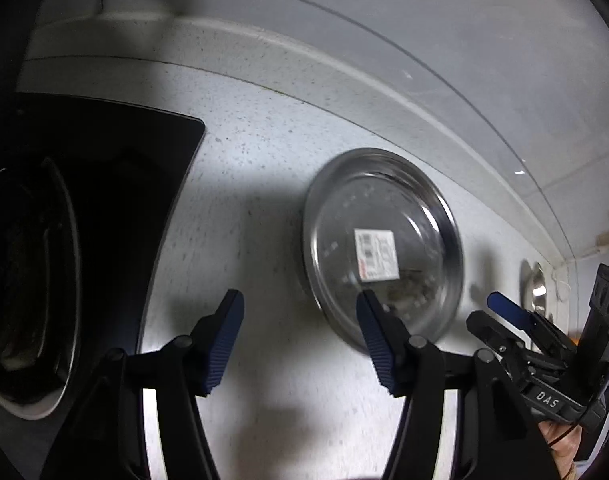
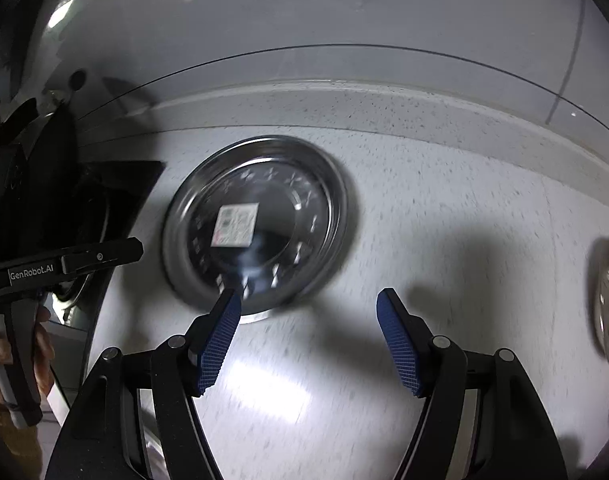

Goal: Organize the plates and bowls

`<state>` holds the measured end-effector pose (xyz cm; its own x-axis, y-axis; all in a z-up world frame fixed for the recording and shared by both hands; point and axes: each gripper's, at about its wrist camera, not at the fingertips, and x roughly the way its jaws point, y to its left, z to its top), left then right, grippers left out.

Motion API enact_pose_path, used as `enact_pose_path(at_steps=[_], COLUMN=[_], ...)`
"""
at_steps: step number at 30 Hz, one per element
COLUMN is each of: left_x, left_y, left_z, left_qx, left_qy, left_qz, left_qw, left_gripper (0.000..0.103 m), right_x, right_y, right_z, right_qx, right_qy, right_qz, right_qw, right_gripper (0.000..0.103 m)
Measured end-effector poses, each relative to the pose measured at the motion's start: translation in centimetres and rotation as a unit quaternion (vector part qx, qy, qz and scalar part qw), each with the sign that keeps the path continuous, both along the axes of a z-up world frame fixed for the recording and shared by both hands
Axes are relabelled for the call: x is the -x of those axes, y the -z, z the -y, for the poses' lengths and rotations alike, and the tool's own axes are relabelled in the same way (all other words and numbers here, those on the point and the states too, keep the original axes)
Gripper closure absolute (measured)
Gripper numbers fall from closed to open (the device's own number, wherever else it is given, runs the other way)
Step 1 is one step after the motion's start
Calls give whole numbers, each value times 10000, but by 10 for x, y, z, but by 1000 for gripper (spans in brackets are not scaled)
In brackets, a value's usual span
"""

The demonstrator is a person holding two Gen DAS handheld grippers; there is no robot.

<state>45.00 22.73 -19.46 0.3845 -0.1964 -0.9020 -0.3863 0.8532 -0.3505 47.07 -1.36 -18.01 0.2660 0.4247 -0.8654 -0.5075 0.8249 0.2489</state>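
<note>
A round stainless-steel plate (image 2: 260, 224) with a white label lies flat on the speckled white countertop (image 2: 444, 208). The left gripper (image 1: 300, 340) and right gripper (image 2: 308, 340) hover near it, jaws apart, holding nothing.

Both my wrist cams look steeply down, close over the speckled white desk (image 1: 264, 184); both share the round steel plate w/ white sticker (image 1: 384, 240).

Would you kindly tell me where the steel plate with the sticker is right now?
The steel plate lies on the speckled countertop near the backsplash, right of the black cooktop in the left wrist view, with neither open gripper touching it.
</note>
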Motion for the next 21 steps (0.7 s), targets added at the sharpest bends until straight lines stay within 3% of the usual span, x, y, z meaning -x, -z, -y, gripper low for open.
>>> enact_pose_path(at_steps=[10, 13, 15, 18, 21], left_x=[-31, -34, -35, -34, -27], left_y=[16, 15, 16, 19, 22], left_z=[2, 7, 11, 4, 0], left_qx=[120, 27, 69, 127, 420], left_qy=[45, 188, 265, 78, 50], left_qz=[14, 112, 122, 77, 107], left_qw=[9999, 9998, 9996, 9999, 9990], left_gripper=[46, 49, 67, 92, 95], right_x=[-30, -33, -33, -32, -33], right_y=[26, 31, 33, 35, 35], right_z=[-20, -25, -30, -34, -24], right_qx=[-34, 7, 16, 220, 167], right_qy=[-77, -140, -217, -290, -185], right_qz=[-232, -251, -242, -109, -121], right_qw=[9997, 9996, 9995, 9993, 9996], right_gripper=[38, 54, 77, 84, 85])
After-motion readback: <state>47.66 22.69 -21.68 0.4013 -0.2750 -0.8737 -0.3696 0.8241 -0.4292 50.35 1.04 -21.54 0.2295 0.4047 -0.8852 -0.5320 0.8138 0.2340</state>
